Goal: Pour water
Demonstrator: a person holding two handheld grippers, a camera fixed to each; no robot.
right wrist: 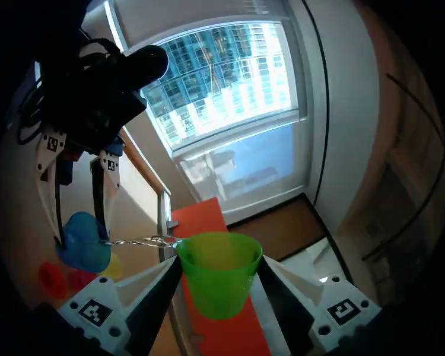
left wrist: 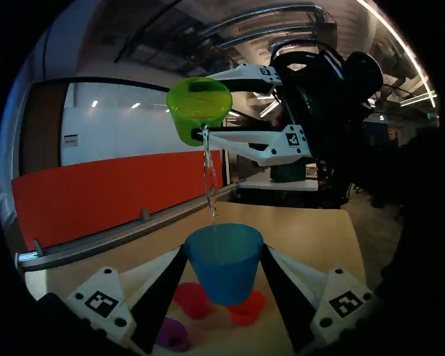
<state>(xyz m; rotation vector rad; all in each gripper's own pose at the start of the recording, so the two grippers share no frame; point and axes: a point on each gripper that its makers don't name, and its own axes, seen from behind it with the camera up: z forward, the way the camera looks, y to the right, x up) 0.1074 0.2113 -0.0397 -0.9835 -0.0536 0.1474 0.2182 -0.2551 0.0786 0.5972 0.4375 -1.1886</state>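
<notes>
Left gripper (left wrist: 223, 256): I find both fingers pressed against the sides of the blue cup (left wrist: 223, 273), which stands upright between them and appears to be held above the desk (left wrist: 317, 231). Right gripper (right wrist: 219, 265): both fingers clamped on the green cup (right wrist: 219, 279).

In the left gripper view I see the green cup higher than the blue one and a little to its left, tipped so that its mouth faces the camera. A thin stream of water (left wrist: 209, 175) leaves its lower lip and falls to the open mouth of the blue cup. The two cups are apart, joined by the water alone. The right gripper view agrees: the stream runs from the green rim leftward to the blue cup in the far gripper. How much water either cup holds I cannot tell.

On the light wooden desk, beneath the blue cup, I note three small cups: a pink cup (left wrist: 191, 298) on the left, a red cup (left wrist: 247, 308) on the right, and a purple cup (left wrist: 172, 334) nearest, at the left. A yellow cup (right wrist: 113, 267) shows in the right gripper view just beside the blue one. Beyond the desk's far left edge stands an orange wall panel (left wrist: 104, 190).
</notes>
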